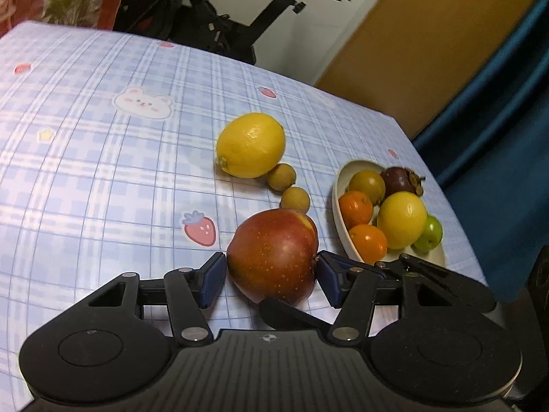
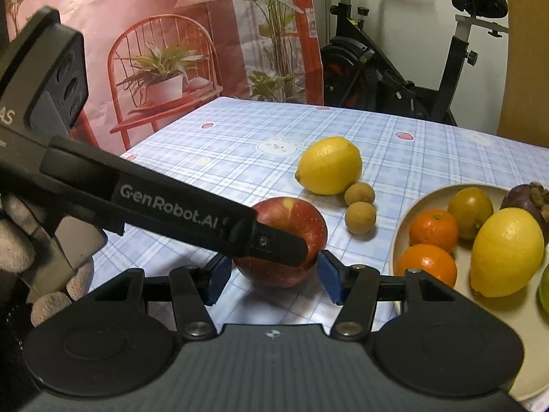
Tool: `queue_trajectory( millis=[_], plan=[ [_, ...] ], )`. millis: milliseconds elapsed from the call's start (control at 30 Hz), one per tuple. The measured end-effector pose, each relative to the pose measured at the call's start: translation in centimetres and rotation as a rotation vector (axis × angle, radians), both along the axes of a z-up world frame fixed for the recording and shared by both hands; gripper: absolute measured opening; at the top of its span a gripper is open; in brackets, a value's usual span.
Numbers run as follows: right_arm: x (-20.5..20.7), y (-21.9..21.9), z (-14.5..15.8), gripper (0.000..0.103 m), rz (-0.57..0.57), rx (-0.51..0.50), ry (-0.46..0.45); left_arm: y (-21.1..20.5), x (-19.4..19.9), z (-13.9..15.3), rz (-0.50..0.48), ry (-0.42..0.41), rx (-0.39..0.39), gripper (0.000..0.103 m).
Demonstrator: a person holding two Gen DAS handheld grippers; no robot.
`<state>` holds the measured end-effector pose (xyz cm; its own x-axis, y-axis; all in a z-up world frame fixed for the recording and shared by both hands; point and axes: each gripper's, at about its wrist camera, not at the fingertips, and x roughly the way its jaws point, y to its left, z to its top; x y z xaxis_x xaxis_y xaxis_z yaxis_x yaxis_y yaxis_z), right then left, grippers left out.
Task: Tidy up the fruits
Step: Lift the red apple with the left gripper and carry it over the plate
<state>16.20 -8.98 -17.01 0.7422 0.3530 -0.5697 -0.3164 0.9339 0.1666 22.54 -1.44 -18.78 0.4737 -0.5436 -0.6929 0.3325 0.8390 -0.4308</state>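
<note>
Left gripper first, because it has the red apple squarely between its blue pads, low on the checked tabletop, and the trouble I see coming is a crowd. The right gripper is lined up on the very same fruit, and from its own camera one black finger of the left tool lies right across the apple's face. If both squeeze or lift at once, I reckon the fingers clash, or that smooth round skin squirts out sideways. It has somewhere to go, too: two small brown fruits sit just behind it, one touching the loose lemon, so a slipped apple likely scatters all three. On grip, the left jaws stand about half spread with both pads pressed on the apple's flanks, pinching it. The right jaws are about half spread as well and frame the apple closely on either side, but whether those pads actually press it I cannot tell, since the other finger blocks the view. Further out to the right waits the cream plate, already packed with oranges, a second lemon, a green fruit and a dark purple one. It sits near the tabletop's edge, so dropping a heavy apple in carelessly could nudge something over the rim.
</note>
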Motion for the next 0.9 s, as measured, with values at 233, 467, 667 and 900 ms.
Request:
queue_trajectory(
  millis=[233,467,667,900],
  plan=[
    [0.3,-0.3,-0.2,0.061,-0.007,0.028,0.001,1.6,0.1,0.3,0.054,0.016,-0.020,0.066],
    [1.3,0.5,-0.2,0.066,0.014,0.008,-0.009,2.6,0.1,0.9,0.085,0.014,-0.036,0.066],
    [2.8,0.9,-0.7,0.069,0.029,-0.001,-0.004,3.0,0.5,1.0,0.096,0.006,-0.043,0.069],
    [4.2,1.7,-1.3,0.071,0.051,-0.033,-0.004,3.6,0.7,1.2,0.133,-0.004,-0.070,0.069]
  ],
)
